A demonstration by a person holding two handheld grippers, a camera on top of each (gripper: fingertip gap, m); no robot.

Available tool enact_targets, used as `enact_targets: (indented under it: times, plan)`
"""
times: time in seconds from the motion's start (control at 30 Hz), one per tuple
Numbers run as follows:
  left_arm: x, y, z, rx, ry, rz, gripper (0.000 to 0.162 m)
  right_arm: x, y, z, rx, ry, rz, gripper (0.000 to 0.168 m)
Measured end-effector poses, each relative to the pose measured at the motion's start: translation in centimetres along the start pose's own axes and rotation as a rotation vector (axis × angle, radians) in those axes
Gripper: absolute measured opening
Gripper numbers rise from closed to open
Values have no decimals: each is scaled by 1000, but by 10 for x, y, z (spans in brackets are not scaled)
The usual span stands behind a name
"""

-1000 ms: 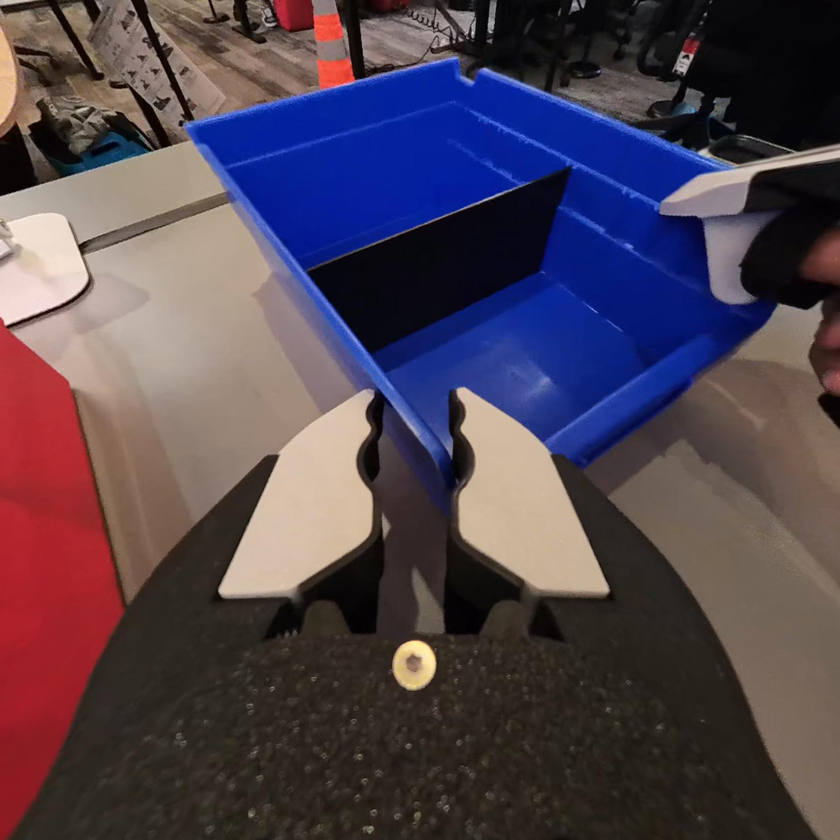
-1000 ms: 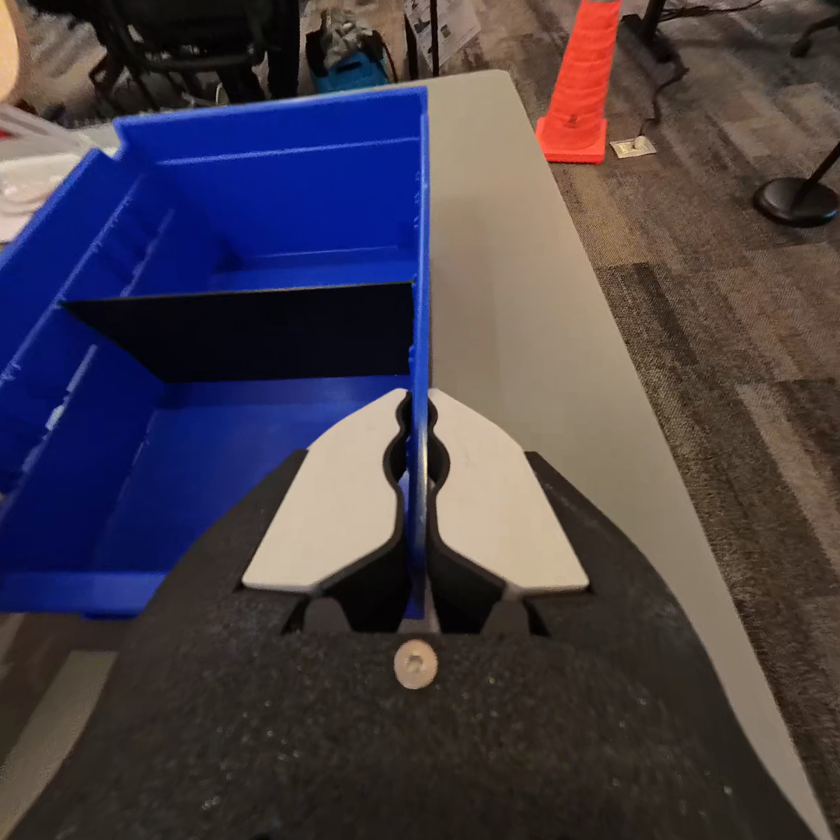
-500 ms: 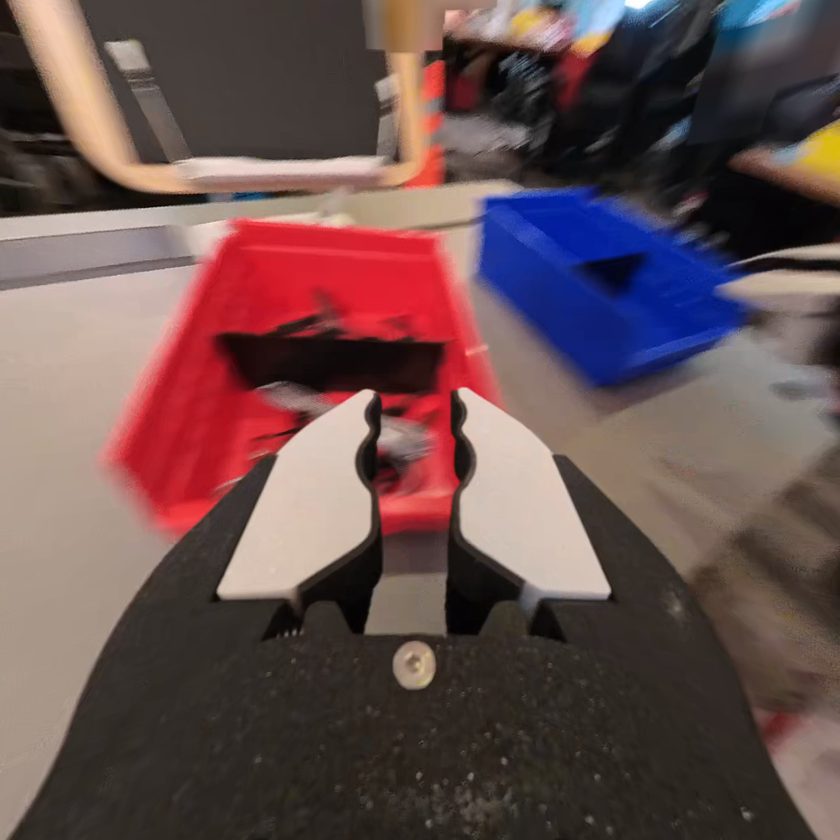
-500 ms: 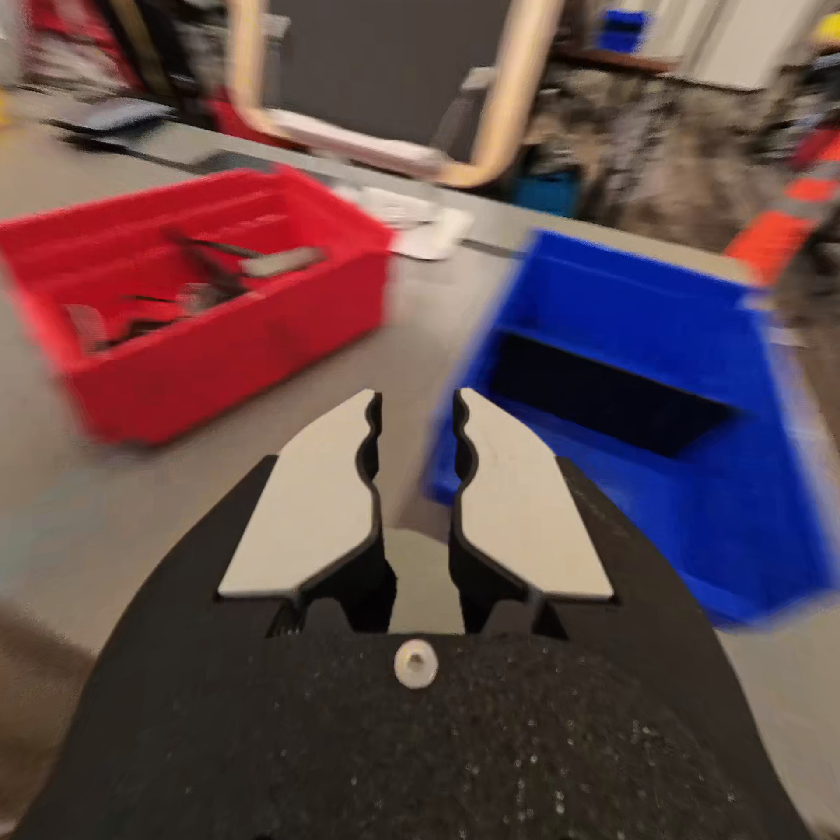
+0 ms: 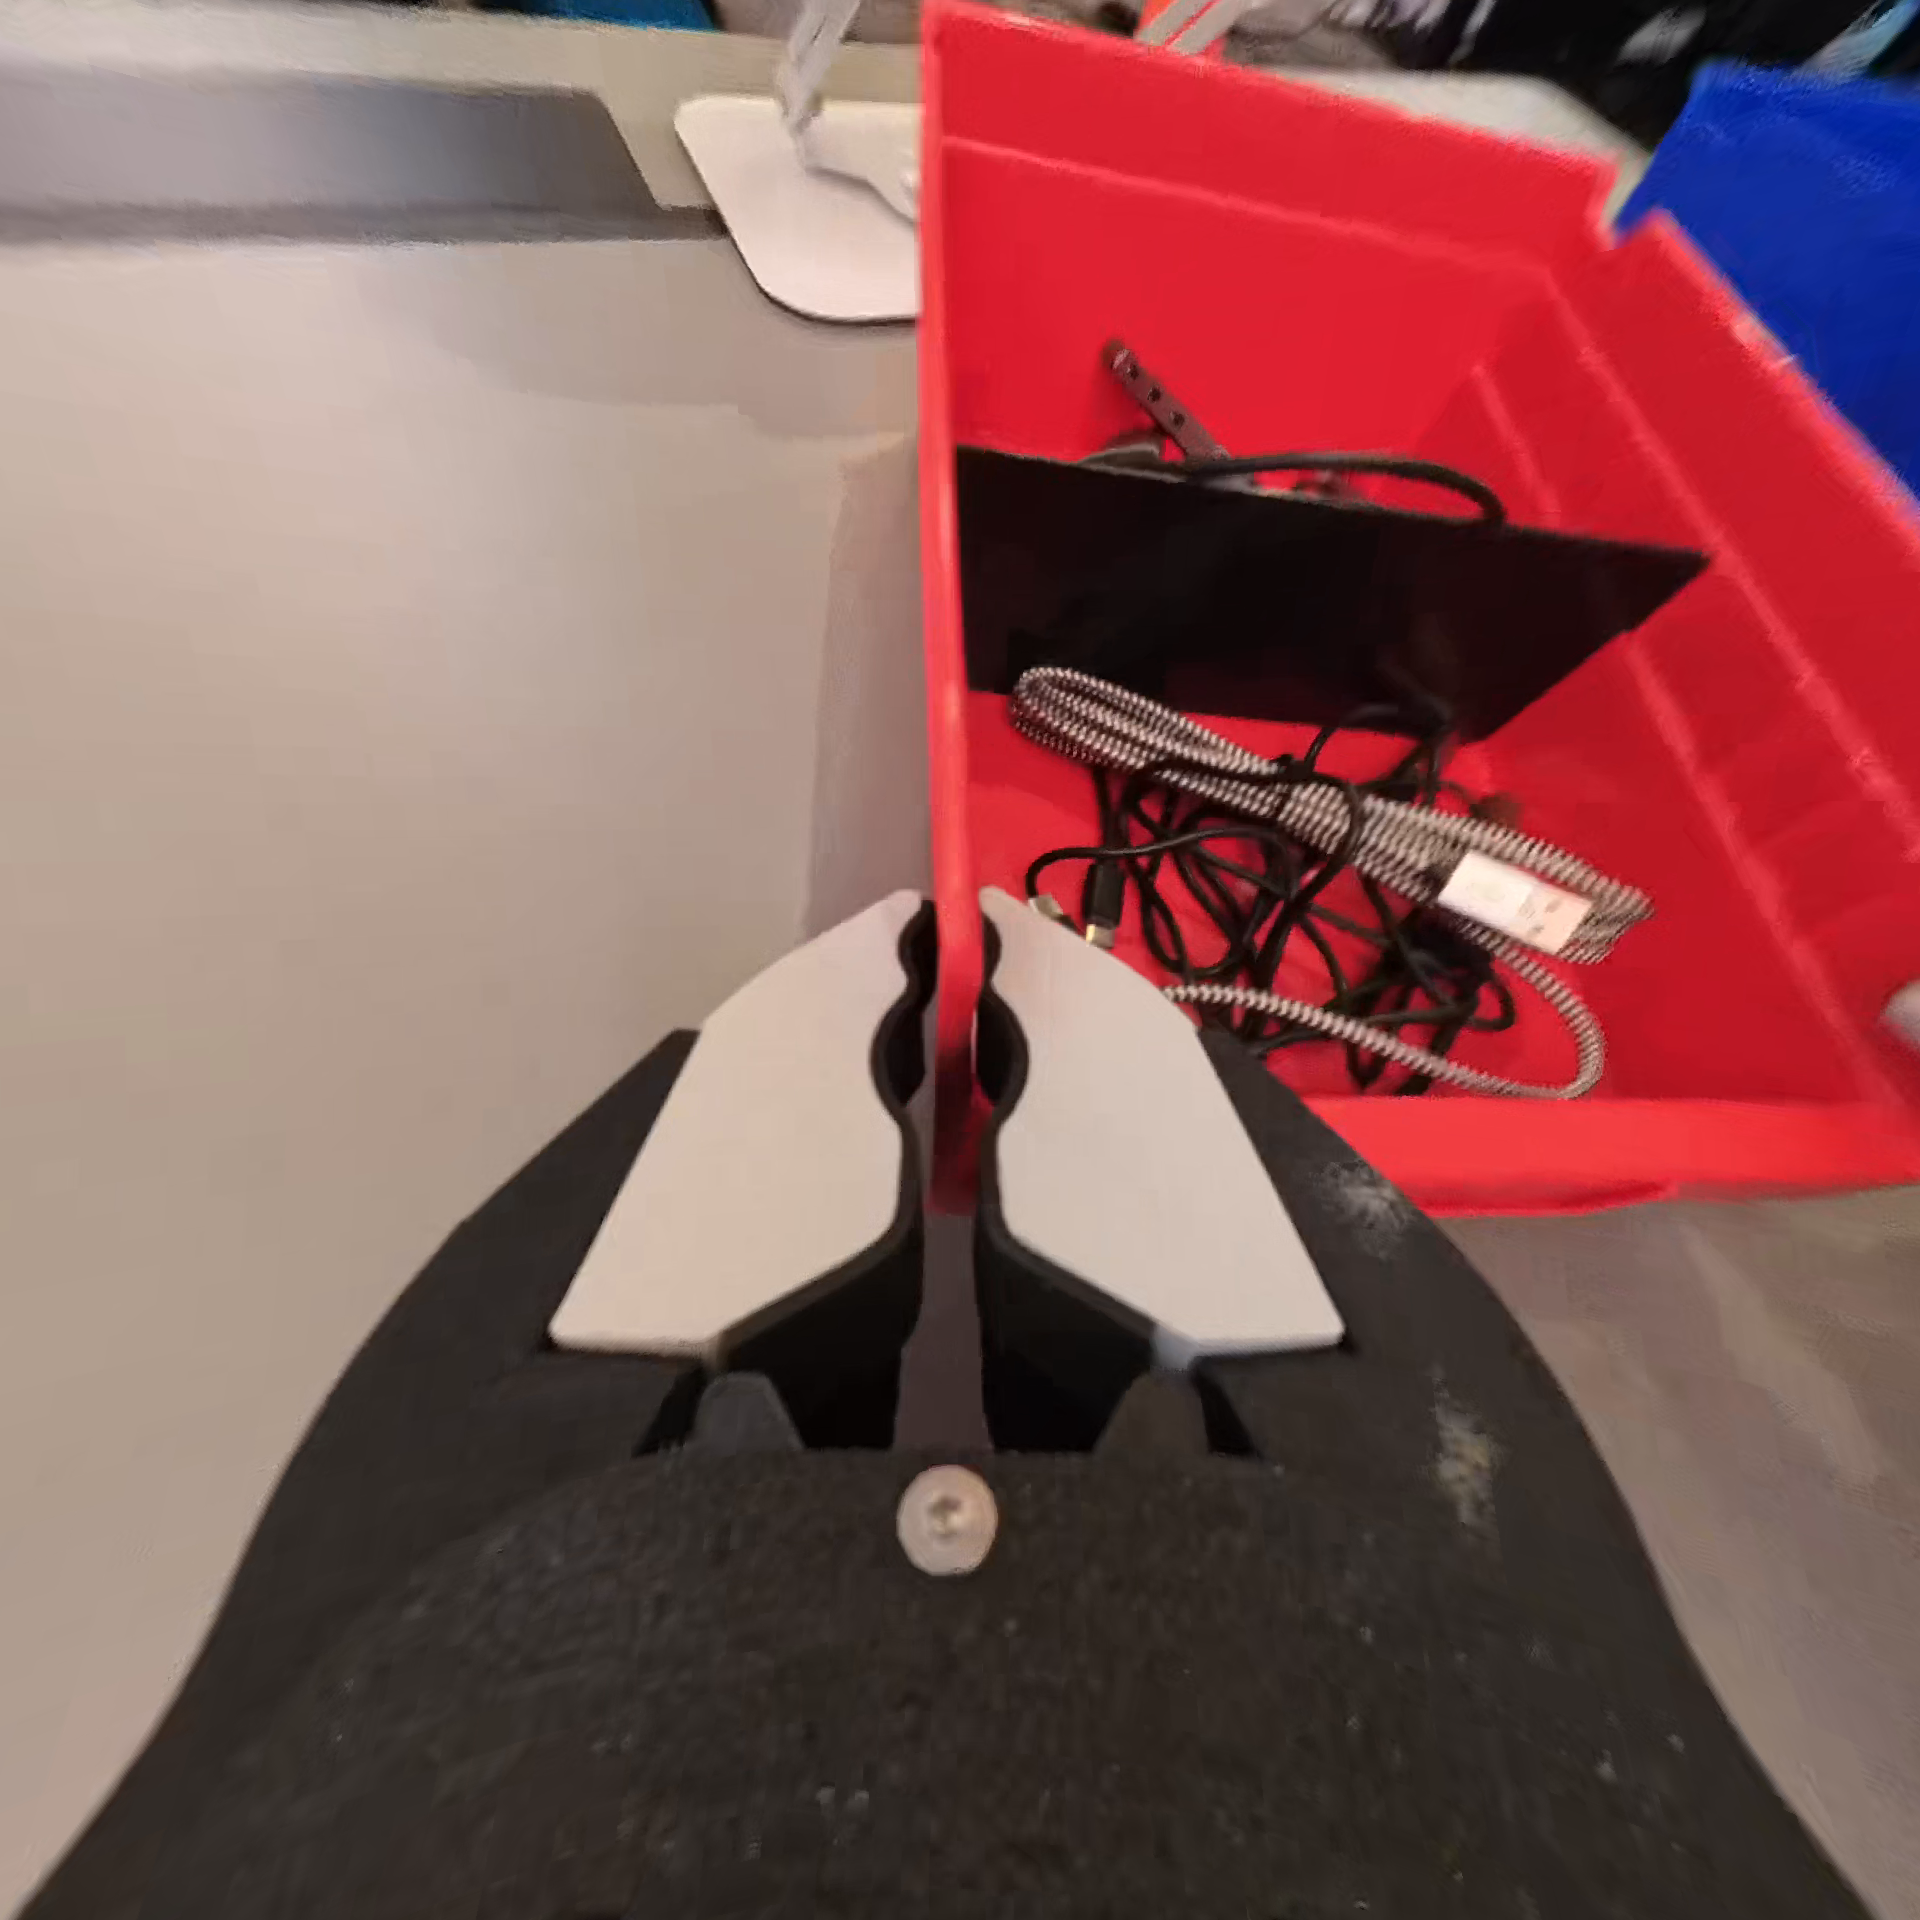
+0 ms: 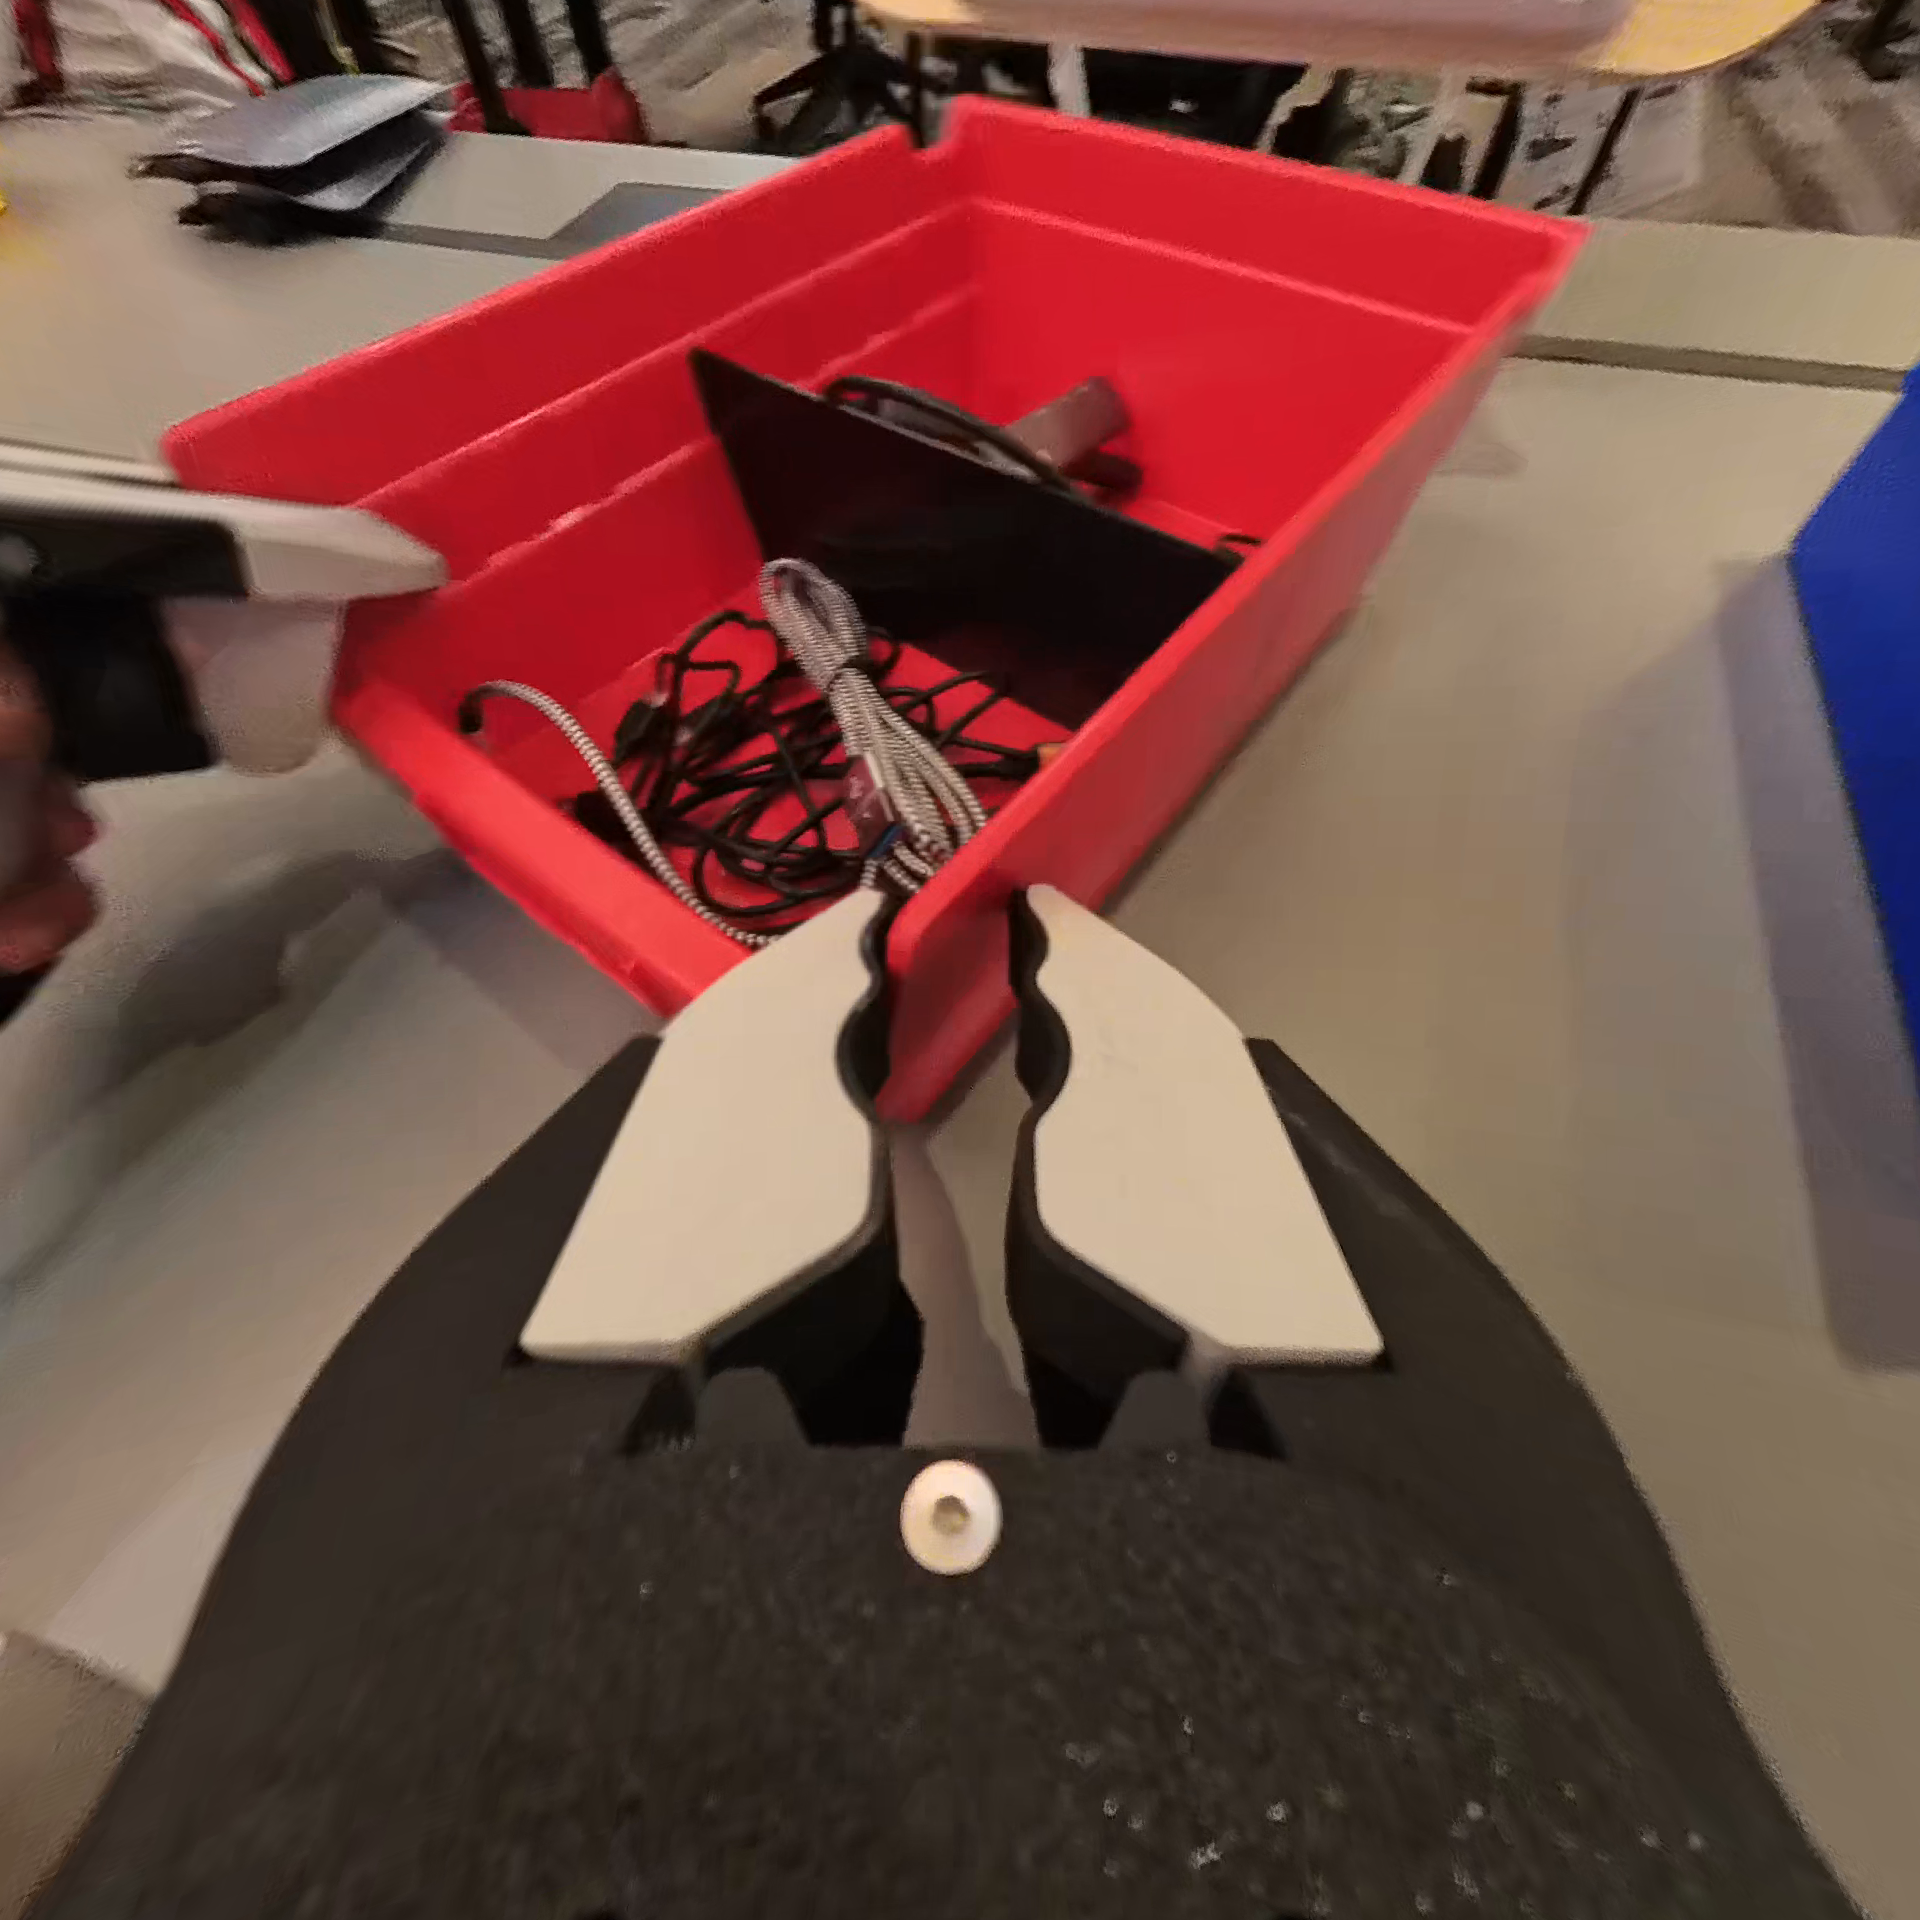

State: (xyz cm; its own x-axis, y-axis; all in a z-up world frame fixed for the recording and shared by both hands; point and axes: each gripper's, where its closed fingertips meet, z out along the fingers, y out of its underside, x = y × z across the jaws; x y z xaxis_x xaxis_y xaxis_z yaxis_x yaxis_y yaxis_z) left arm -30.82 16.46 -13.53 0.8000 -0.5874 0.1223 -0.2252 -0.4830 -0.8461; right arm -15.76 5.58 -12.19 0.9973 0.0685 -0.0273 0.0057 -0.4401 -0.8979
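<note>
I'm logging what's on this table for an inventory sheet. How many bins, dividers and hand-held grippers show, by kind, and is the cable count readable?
Red bin: 1
Blue bin: 1
Black divider in the red bin: 1
Hand-held grippers, left and right: 2
Braided cables: at least 1, exact count unclear
Thin black cables: tangled, cannot count
Total countable: 5

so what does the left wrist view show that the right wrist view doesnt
Only the left wrist view: the left gripper closed on the red bin side wall, and a flat white plate on the table behind the bin.

Only the right wrist view: the right gripper open astride the bin's near corner, and dark pouches lying far left.

Both: the bin's black divider, the striped braided cable over thin black cables, and part of a blue bin.
</note>
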Motion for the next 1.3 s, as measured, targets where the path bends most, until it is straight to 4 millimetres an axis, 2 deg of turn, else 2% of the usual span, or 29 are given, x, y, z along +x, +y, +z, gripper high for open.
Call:
enact_targets:
  times: [0.03, 0.1, 0.17, 0.27, 0.37, 0.47, 0.53, 0.63, 0.73, 0.8, 0.9, 1.0, 1.03, 1.13, 1.27, 1.3]
  plan:
    - [1, 2, -4, -8, -43, 56, 3, 6, -2, 2, 1, 38, -7, 15]
    - [2, 3, -15, 15, -60, 51, 3, 11, -14, 6, 31, 76, 17, 10]
    - [-13, 0, -25, 38, -75, -20, 3, -1, -36, 11, 74, 57, 29, 8]
    - [-59, -9, -44, 78, -139, -60, 3, -40, -63, 31, 103, 22, -19, 9]
    - [-114, -14, -68, 101, -234, -34, 3, -89, -75, 60, 116, -49, -51, 9]
    - [-161, -2, -86, 75, -289, -50, 3, -137, -73, 84, 96, -93, -100, 10]
    - [-184, 11, -93, 51, -308, -72, 2, -161, -64, 96, 55, -119, -126, 10]
    - [-204, 24, -98, 45, -336, -53, 2, -182, -47, 107, 14, -148, -138, 11]
    - [-209, 27, -99, 99, -288, -135, 3, -191, -46, 106, 36, -191, -141, 14]
    - [-209, 26, -99, 117, -272, -186, 4, -192, -46, 105, 19, -235, -133, 15]
    - [-207, 26, -99, 119, -290, -176, 8, -194, -44, 98, 5, -351, -150, 18]
    - [-204, 29, -98, 99, -299, -156, 12, -193, -53, 64, 102, -532, -142, 26]
    - [-203, 30, -98, 101, -298, -157, 15, -186, -57, 51, 146, -565, -135, 23]
    - [-200, 31, -98, 99, -296, -173, 13, -143, -51, 23, 177, -563, -143, 18]
    - [-192, 35, -102, 80, -269, -208, 10, -55, -42, -7, 190, -466, -123, 17]
    - [-193, 36, -106, 83, -285, -213, 14, -31, -41, -17, 197, -438, -109, 18]
